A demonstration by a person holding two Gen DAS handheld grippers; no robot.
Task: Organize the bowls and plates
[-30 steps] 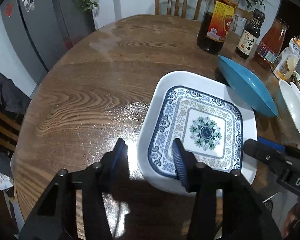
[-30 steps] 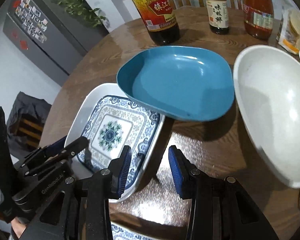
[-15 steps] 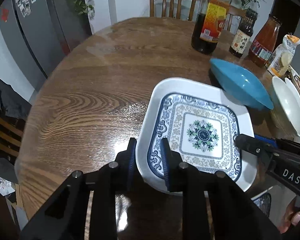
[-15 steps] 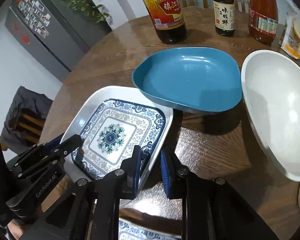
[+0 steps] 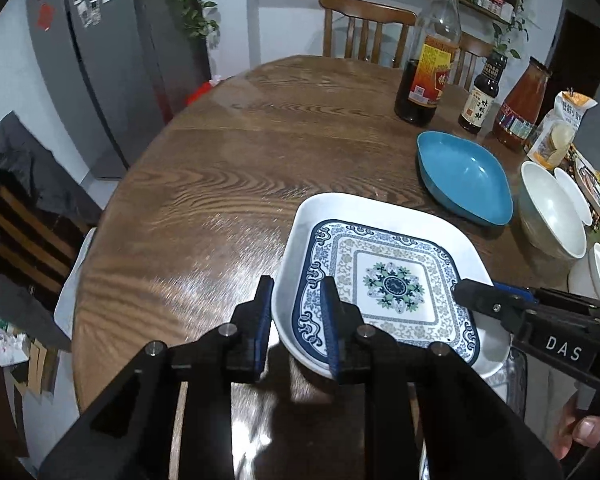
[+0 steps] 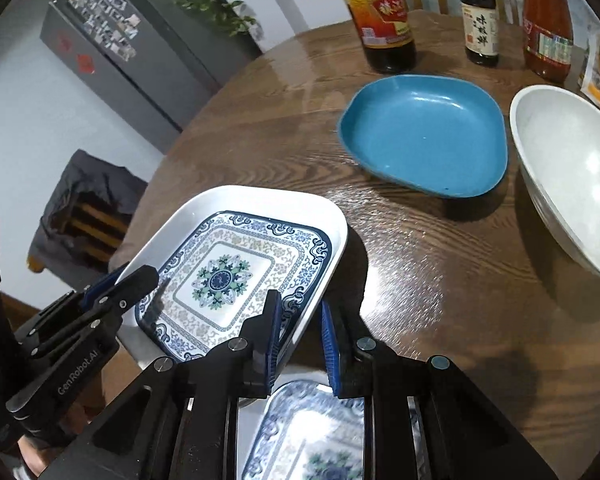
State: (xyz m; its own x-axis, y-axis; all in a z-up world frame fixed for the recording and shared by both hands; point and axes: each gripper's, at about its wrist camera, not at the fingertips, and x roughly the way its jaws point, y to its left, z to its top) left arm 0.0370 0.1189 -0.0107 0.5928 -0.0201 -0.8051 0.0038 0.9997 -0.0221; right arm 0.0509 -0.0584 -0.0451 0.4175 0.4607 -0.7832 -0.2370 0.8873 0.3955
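Between both sets of fingers, the patterned plate [image 5: 384, 276] hangs tilted above the worktop [image 5: 228, 184], each gripper pinching one rim. If the left gripper [image 5: 296, 320] or right gripper [image 6: 298, 328] slackens, it could drop onto the second plate [image 6: 312, 440] beneath.

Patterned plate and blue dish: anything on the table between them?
Nothing: only bare wood table separates the patterned plate from the blue dish, seen clearly in the right wrist view.

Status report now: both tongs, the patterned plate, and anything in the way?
Left tongs and right tongs both shut on patterned plate, opposite rims. Plate lifted, tilted. Second patterned plate below; blue dish and white bowl apart, beyond.
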